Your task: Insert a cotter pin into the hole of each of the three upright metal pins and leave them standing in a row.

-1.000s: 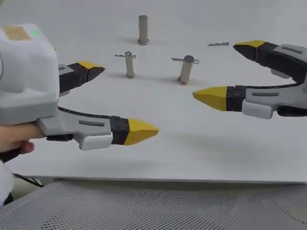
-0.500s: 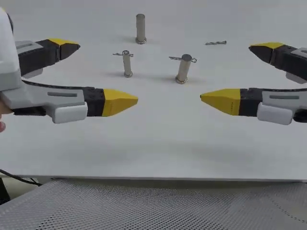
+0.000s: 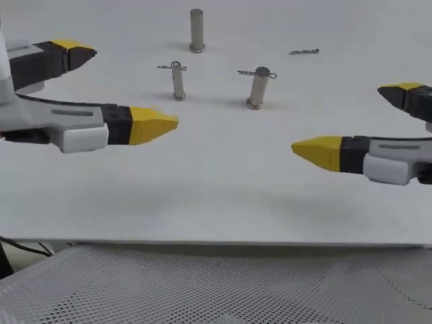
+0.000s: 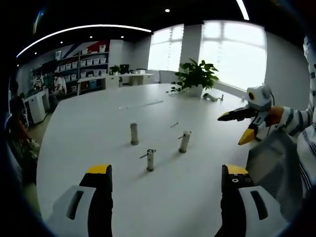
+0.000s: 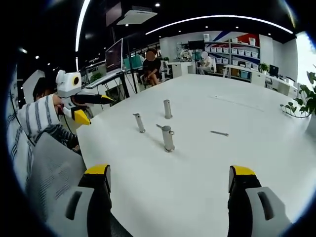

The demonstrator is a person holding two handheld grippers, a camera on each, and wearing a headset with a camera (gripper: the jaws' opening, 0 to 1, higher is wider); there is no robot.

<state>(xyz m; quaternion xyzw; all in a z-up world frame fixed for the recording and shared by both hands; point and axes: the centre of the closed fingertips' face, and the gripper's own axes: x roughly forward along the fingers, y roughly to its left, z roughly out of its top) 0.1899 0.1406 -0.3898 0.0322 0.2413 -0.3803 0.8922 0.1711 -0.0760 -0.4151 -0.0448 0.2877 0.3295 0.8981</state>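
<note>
Three upright metal pins stand on the white table (image 3: 223, 189). The far pin (image 3: 196, 30) (image 4: 134, 134) (image 5: 168, 109) has nothing through its top. The left pin (image 3: 177, 81) (image 4: 150, 160) (image 5: 139, 123) and the right pin (image 3: 258, 88) (image 4: 184, 141) (image 5: 168, 138) each carry a cotter pin. A loose cotter pin (image 3: 304, 51) (image 4: 174, 125) (image 5: 219, 133) lies flat at the back right. My left gripper (image 3: 128, 88) (image 4: 166, 170) hovers open, left of the pins. My right gripper (image 3: 344, 119) (image 5: 170, 170) hovers open to their right. Both hold nothing.
The table's front edge (image 3: 216, 241) runs across the head view, with a grey perforated surface (image 3: 216, 283) below it. A potted plant (image 4: 195, 76) stands at the table's far side. Desks, shelves and seated people fill the room behind.
Both grippers have drawn apart: the left one moved left and away from me, the right one pulled back to the right. The pins stay put; the head view shifted slightly.
</note>
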